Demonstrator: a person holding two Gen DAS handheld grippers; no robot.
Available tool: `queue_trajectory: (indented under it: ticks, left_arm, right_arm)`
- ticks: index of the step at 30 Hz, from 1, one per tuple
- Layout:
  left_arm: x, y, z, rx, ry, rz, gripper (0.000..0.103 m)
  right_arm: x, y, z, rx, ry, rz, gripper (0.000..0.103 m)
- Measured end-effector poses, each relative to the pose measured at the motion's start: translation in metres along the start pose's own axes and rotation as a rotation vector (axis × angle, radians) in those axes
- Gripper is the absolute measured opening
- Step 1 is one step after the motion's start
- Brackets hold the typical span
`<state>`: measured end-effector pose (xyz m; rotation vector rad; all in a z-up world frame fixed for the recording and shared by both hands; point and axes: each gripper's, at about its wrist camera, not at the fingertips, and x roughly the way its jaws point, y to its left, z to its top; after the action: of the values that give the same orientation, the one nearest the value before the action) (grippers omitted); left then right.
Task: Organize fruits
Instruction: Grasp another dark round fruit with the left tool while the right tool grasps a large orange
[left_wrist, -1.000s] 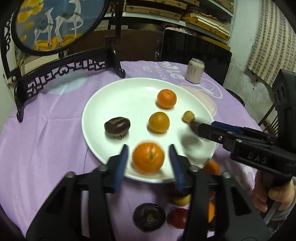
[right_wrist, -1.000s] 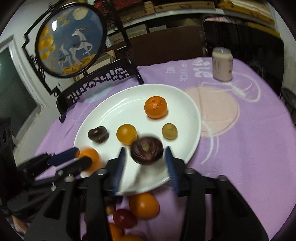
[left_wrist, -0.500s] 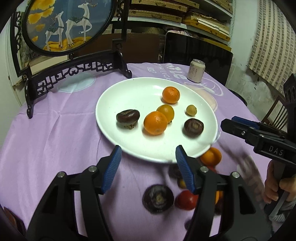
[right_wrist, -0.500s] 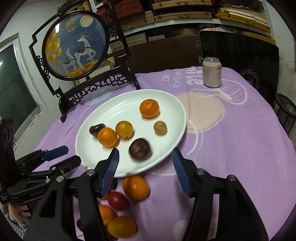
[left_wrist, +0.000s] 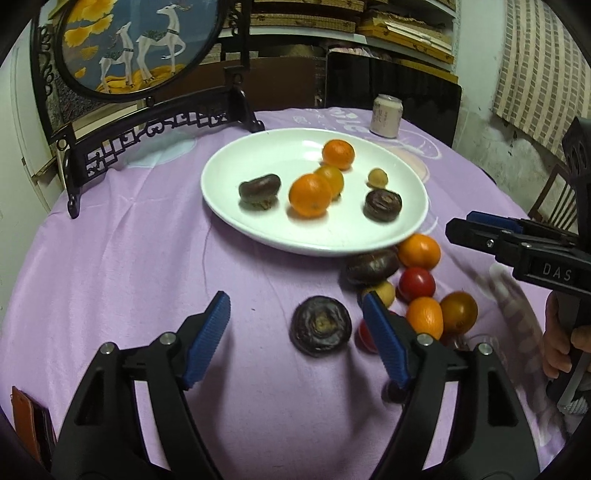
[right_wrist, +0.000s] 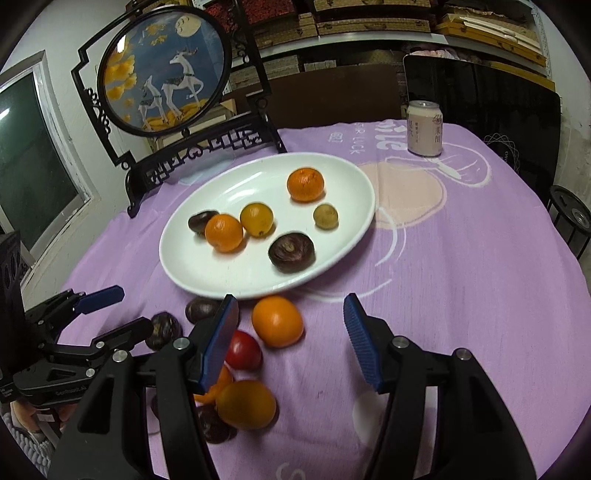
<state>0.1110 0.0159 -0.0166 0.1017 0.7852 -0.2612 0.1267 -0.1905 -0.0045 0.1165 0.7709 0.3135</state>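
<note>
White plate (right_wrist: 354, 243) with 6 fruits; both tongs empty, left (left_wrist: 295, 334) opening, right (right_wrist: 288, 341) apart.

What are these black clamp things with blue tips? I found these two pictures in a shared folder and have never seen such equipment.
They are hand-held grippers, one in each of a person's hands, each carrying a camera that looks along its fingers. One picture is from the left gripper, whose jaws are opening with nothing between them; the other is from the right gripper, also open and empty. On the purple tablecloth stands a white plate with six fruits; more fruits lie loose in front of it. Behind are a drink can and a deer screen.
</note>
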Motion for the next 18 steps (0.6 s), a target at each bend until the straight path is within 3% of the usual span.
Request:
queue_trajectory:
  ticks: [6,12,14,18]
  left_arm:
    - [0.012,-0.005,-0.004,0.020,0.036,0.013,0.078]
    - [0.020,0.004,-0.003,-0.010,0.053,0.044,0.083]
    - [0.022,0.008,-0.004,-0.016,0.059,0.045,0.091]
    - [0.021,0.011,-0.004,-0.005,0.061,0.084,0.091]
  right_arm:
    - [0.008,0.004,-0.005,-0.011,0.032,-0.005,0.060]
    - [0.015,0.004,-0.008,-0.005,0.057,-0.009,0.060]
    - [0.017,0.003,-0.008,-0.002,0.061,-0.012,0.060]
    - [0.016,0.002,-0.008,0.004,0.058,-0.015,0.060]
